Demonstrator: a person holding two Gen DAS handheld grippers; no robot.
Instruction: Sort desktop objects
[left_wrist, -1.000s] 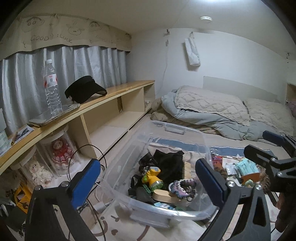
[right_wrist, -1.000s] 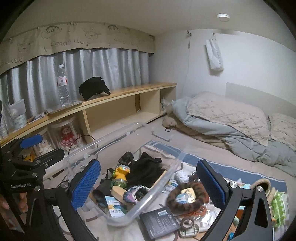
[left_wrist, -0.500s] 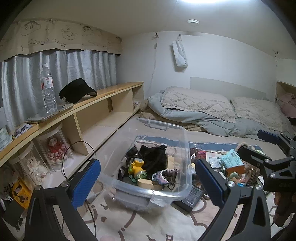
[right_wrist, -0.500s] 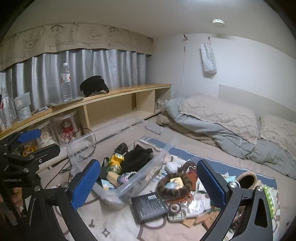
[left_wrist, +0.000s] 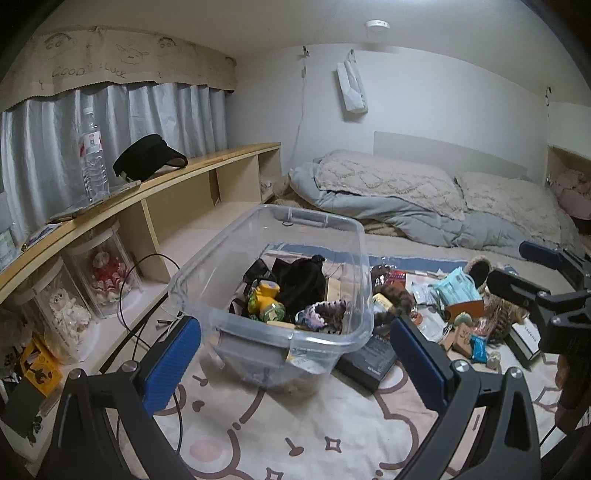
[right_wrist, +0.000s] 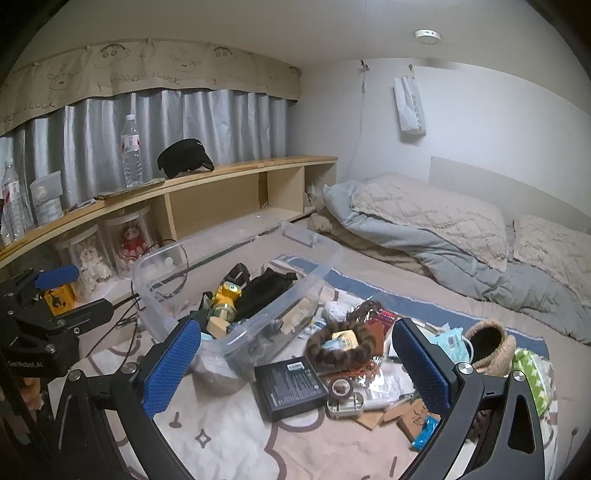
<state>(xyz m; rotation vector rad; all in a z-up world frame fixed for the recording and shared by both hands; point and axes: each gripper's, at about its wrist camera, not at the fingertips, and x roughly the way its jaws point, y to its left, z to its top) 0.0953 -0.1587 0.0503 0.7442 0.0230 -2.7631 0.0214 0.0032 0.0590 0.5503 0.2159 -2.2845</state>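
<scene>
Dim, cool indoor light, strong fisheye bend

Light falls from above; the white wall (left_wrist: 424, 92) is brightest, with no harsh glare. Soft shadow lies under the clear bin (left_wrist: 280, 384). Corners vignette black, the shelf (right_wrist: 221, 173) curves, focus stays fairly sharp.

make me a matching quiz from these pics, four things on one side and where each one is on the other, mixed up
Things:
1. yellow toy
2. black cap
3. dark box
4. doll jars

Places:
A. on top of the wooden shelf
B. inside the clear bin
C. in the shelf's lower opening
D. on the blanket beside the bin

Pairs: 1-B, 2-A, 3-D, 4-C
</scene>
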